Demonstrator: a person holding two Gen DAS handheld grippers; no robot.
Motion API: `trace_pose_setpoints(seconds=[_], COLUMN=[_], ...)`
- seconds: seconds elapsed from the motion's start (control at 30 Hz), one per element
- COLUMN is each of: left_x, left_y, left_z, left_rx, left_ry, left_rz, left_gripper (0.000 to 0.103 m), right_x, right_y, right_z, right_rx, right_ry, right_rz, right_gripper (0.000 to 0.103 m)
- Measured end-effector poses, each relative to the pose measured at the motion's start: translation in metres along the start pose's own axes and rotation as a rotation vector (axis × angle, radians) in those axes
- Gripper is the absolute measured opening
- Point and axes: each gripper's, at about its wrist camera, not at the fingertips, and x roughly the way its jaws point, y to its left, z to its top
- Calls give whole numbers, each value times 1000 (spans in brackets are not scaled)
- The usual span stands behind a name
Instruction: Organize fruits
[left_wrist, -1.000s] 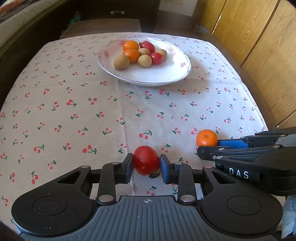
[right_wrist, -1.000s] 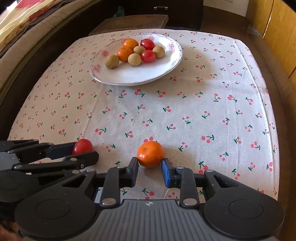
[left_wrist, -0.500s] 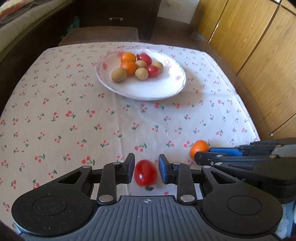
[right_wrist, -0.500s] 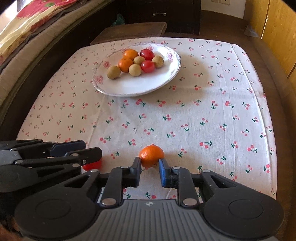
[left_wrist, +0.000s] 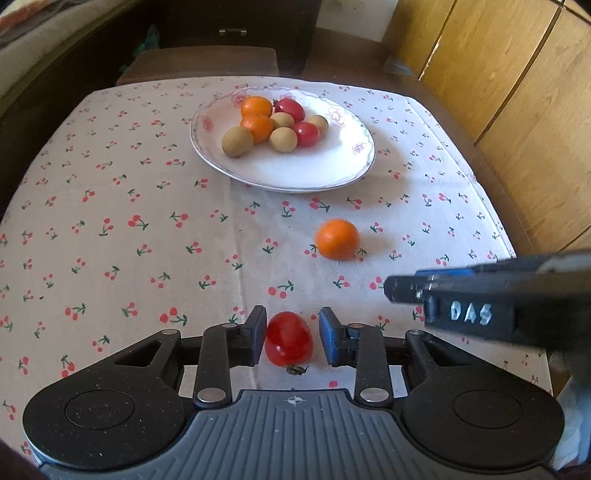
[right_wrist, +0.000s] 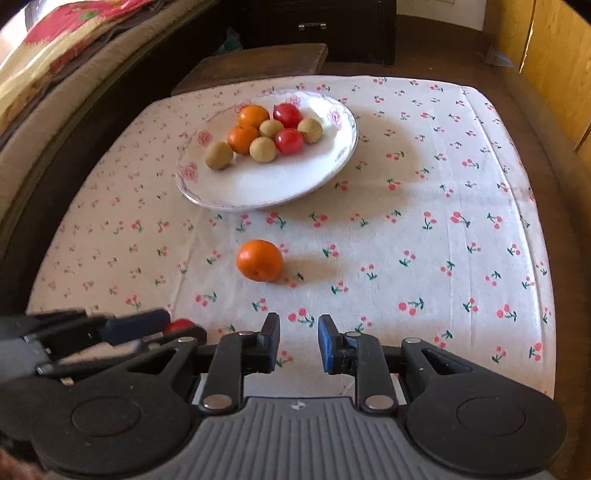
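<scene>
Left tongs: jaws parted, a red tomato sitting between the pads. A narrow gap shows on the blue-pad side; on the other side the tomato is at or nearly at the pad, and I cannot tell if they touch. No grip evident. The tomato lies on the cherry-print cloth covering the desk, on the near side of the plate, well apart from it.

Right tongs: jaws parted, nothing between the pads, only cloth visible in the gap. In the left wrist view the right tongs enter from the right edge, blurred.

Loose mandarin: free on the cloth, between the plate and both tongs, nearer the plate than the tomato is. It touches neither tool.

Plate contents, grouped toward its far-left part: two mandarins, two red tomatoes, four tan round fruits. The near-right part of the plate is bare white.

Beyond the plate: dark wooden stool at the far desk edge.
</scene>
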Motion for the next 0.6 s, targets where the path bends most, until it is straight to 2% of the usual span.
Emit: trace_pose_setpoints(seconds=[0.13,0.4,0.6], left_x=[5,13,12], left_y=[1,-4,1], left_z=[-5,-5,-7], left_rx=[17,50,52], left_ry=[21,16,12], left_rz=[8,31,4], left_gripper=[40,40,38], right_x=[-2,11,29], right_y=[-4,10,16], right_z=[10,36,50], right_rx=[25,76,78], right_ry=[-22,-57,-43], right_rz=[20,62,59], right_gripper=[34,38,39])
